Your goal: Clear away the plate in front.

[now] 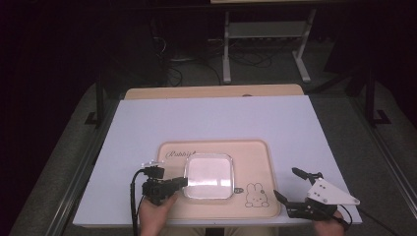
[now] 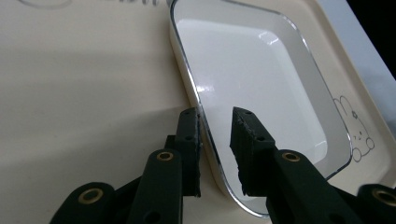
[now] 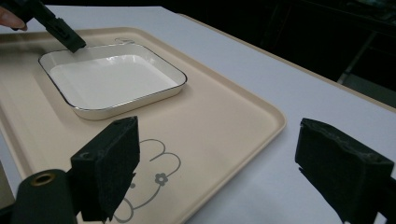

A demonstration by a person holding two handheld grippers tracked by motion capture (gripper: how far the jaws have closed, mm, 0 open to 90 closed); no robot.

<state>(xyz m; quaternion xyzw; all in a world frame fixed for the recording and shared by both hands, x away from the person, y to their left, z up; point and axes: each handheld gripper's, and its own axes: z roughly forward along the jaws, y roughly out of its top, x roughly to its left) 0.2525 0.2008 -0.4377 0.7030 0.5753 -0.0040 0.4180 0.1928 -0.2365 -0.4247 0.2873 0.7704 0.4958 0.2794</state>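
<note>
black grippers, brass-ringed screws, padded fingers, one grey three-cornered plate.

High view looks down from above; both gripper views ride low, close, sharing the white dish ahead of their jaws.

I see a white table with a beige tray lying flat near its front edge; the tray's print seems to be a rabbit.
</note>
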